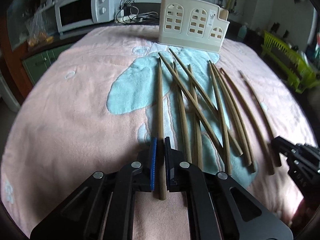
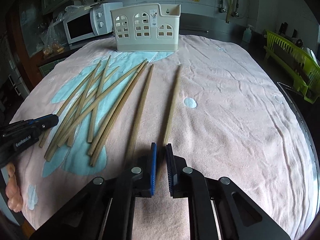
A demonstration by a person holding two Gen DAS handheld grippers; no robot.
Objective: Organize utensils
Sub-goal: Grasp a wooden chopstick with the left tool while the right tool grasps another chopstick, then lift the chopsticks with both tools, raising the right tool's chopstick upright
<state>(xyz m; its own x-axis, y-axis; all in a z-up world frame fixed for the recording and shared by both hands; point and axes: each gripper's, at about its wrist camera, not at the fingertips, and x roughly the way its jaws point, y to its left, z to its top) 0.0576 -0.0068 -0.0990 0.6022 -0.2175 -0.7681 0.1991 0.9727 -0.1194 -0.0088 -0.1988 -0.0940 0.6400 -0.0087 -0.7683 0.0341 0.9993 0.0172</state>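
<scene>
Left gripper [image 1: 160, 142] clenched on the leftmost chopstick [image 1: 160, 104], blue-padded fingers [image 1: 153, 160] pinching its thick near end; the stick lies flat on the pink towel [image 1: 70, 110], tip pointing toward the holder. Right gripper [image 2: 161, 148] clenched on the rightmost chopstick [image 2: 173, 100], also near its thick end, stick flat on the towel, set apart from the rest. Remaining chopsticks [image 2: 96, 104] lie between the two grippers, a crossed loose pile over the blue towel pattern plus one single stick just beside the right-hand one. Cream utensil holder [image 2: 147, 28] stands upright at the far edge of the towel-covered bench, beyond the chopstick tips. White microwave [image 2: 84, 26] behind, green dish rack [image 2: 290, 60] at right.
</scene>
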